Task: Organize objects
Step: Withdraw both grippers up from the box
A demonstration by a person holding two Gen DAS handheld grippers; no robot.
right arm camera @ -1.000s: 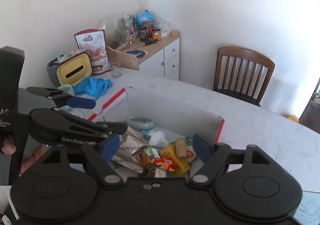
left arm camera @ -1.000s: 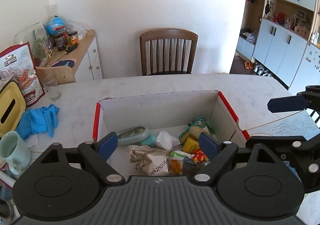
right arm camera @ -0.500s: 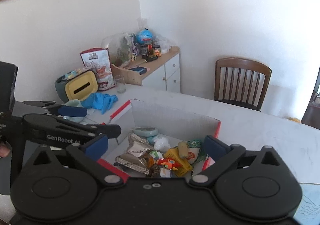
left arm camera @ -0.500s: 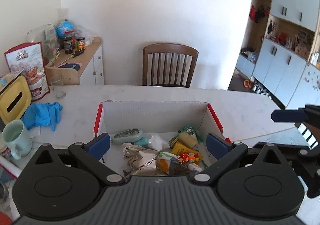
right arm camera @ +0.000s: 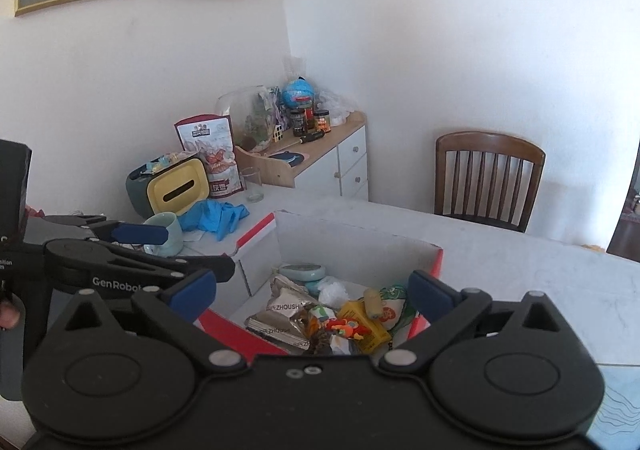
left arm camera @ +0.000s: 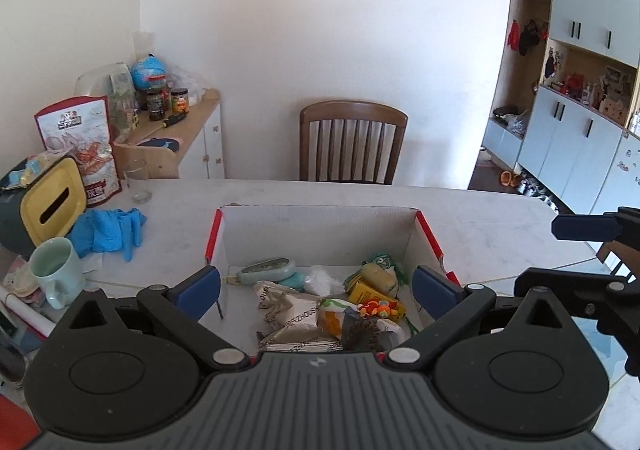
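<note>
Both tools are wide apart and hold nothing. The left tool (left arm camera: 316,288) hangs above the near part of the box (left arm camera: 316,228); its blue pads (left arm camera: 200,286) stand over the box's left and right edges and touch nothing. The right tool (right arm camera: 314,290) is also fully spread over the near end of the same box, with empty air between its pads. In the right wrist view the left tool (right arm camera: 160,250) shows from the side at the left, its two fingers well apart.

The box stands on the white table (left arm camera: 480,218). It is open at the top, white inside with red edges. Its long axis runs from the tools toward the chair (left arm camera: 354,142) behind the table.

The things lie in a heap in the near half of the box: a pale green case (left arm camera: 268,270) lying with its long axis across the box, a brown snack bag (left arm camera: 292,314), a yellow carton (left arm camera: 370,296), a small orange toy (left arm camera: 378,306) and a beige roll (left arm camera: 378,276).

Left of the box, on the table, lie blue gloves (left arm camera: 108,230), a mint mug (left arm camera: 54,266) and a yellow tissue holder (left arm camera: 50,206).
</note>
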